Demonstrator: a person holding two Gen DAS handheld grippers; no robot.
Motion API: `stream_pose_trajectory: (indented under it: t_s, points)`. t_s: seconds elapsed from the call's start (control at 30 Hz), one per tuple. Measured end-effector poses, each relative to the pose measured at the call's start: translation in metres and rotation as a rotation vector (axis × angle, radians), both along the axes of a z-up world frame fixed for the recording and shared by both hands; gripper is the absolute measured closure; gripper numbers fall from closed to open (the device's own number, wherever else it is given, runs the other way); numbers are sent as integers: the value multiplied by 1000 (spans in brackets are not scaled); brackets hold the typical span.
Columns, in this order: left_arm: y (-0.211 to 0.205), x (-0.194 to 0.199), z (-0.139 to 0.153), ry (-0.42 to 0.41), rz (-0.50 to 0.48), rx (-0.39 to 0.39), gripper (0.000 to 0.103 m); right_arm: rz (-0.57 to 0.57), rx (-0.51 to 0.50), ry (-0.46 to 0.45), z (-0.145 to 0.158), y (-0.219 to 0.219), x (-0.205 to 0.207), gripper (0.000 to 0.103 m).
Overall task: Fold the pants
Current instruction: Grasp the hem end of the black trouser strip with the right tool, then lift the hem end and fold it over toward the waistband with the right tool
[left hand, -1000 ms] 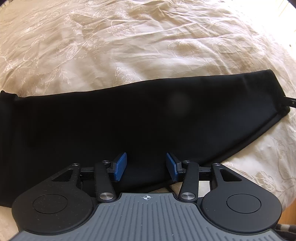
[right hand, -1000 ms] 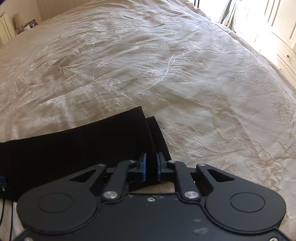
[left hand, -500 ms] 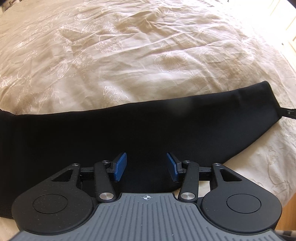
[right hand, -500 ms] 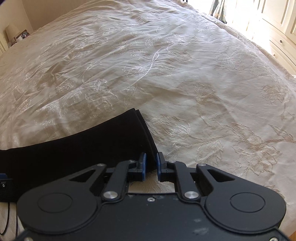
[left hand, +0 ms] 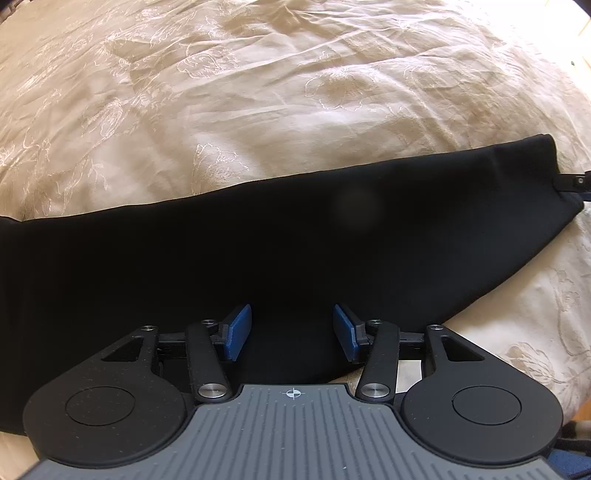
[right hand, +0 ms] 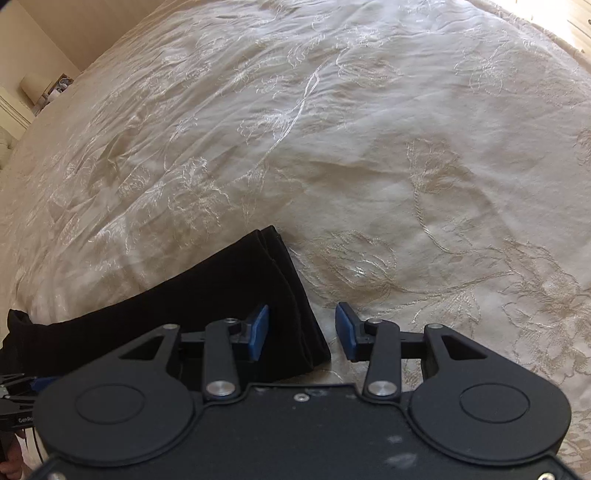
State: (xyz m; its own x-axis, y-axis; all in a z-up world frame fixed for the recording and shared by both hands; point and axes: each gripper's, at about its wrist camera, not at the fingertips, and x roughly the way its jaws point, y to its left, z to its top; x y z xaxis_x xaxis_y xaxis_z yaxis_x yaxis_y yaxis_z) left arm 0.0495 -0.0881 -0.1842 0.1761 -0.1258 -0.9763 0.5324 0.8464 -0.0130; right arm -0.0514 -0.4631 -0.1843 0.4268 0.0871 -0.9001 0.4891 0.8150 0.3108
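Black pants point(left hand: 258, 251) lie flat in a long band across the cream embroidered bedspread point(left hand: 258, 92), legs stacked one on the other. My left gripper point(left hand: 292, 328) is open and empty, over the near edge of the pants' middle. In the right wrist view the stacked leg hems point(right hand: 280, 280) end just in front of my right gripper point(right hand: 301, 328). It is open and empty, and the hem corner lies between its blue pads point(right hand: 258, 332). The right gripper's tip shows at the far right of the left wrist view point(left hand: 574, 182).
The bedspread point(right hand: 369, 147) spreads wide beyond the pants. A lamp and nightstand point(right hand: 37, 92) stand far left. Sunlit wooden furniture point(right hand: 576, 22) is at the far right. The left gripper's body point(right hand: 14, 398) shows at the lower left.
My right gripper has opened and let go of the leg hems, which now lie on the bed. The left gripper has stayed open and shifted slightly over the pants.
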Motion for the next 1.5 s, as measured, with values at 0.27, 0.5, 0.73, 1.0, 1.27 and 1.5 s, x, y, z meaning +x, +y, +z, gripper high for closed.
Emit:
stream_pose_trajectory:
  t_s: [0.27, 0.5, 0.73, 1.0, 1.27, 1.5]
  points:
    - [-4, 2, -4, 5, -11, 27, 53, 30, 176, -43, -29, -24, -1, 53]
    - [-12, 4, 16, -30, -1, 17, 53, 80, 180, -56, -22, -24, -2, 93]
    - [-63, 18, 21, -77, -99, -27, 53, 96, 71, -116, 22, 0, -4, 94]
    - [-103, 36, -18, -91, -145, 25, 51, 77, 52, -192, 60, 19, -7, 94]
    - [-78, 21, 11, -134, -143, -1, 51, 54, 56, -215, 75, 34, -4, 94]
    - [-56, -19, 10, -77, -215, 5, 51, 69, 18, -223, 88, 50, -1, 94]
